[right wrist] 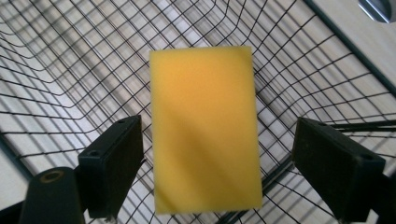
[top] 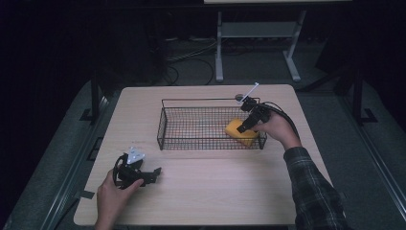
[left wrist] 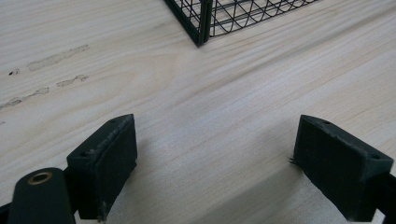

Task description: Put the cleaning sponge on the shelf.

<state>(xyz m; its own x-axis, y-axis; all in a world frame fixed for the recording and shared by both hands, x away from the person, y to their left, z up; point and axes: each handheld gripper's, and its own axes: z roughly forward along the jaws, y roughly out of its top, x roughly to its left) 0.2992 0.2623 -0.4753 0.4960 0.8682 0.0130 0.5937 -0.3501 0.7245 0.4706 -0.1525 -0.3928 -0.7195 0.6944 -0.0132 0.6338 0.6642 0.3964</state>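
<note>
Inside the wire basket, at its right end, the yellow sponge lies flat with the right claw spread wide over it, unclamped, while the left claw idles open on the bench.

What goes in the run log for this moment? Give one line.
right hand-held gripper: open, astride yellow sponge | sponge: in wire basket | left hand-held gripper: open, over table
</note>
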